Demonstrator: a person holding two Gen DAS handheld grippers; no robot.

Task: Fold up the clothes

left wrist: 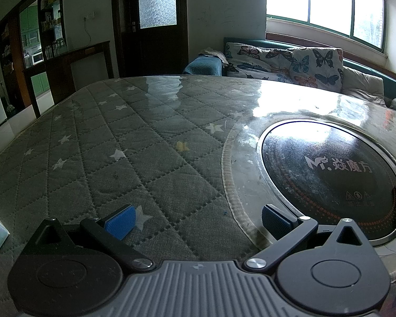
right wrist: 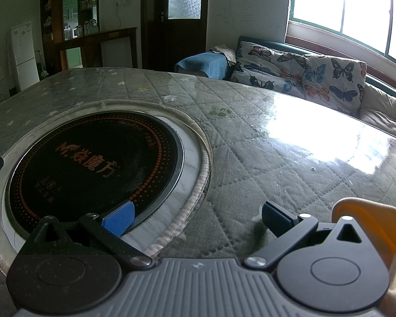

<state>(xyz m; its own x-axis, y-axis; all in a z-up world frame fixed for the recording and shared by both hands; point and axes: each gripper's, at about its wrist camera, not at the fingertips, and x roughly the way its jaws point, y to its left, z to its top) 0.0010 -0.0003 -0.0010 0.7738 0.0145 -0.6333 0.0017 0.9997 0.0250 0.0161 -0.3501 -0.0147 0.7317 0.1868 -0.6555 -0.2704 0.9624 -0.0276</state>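
Both grippers [left wrist: 198,222] [right wrist: 198,220] wide apart — orange cloth [right wrist: 369,219] nr right.

We see quilted table cover [left wrist: 134,142] under clear sheet, spanning whole table. Round induction cooktop [left wrist: 332,177] sunk in cover's circular cutout: right of left gripper [left wrist: 198,222], left of right gripper [right wrist: 198,219]. Cloth piece [right wrist: 369,227] on table at near right edge, just beside right gripper. Sofa [right wrist: 298,76] behind table, under window [right wrist: 351,8]. Door [left wrist: 155,23] behind table, left of sofa. Sideboard [left wrist: 74,68] left of door, fridge [right wrist: 23,52] further left.
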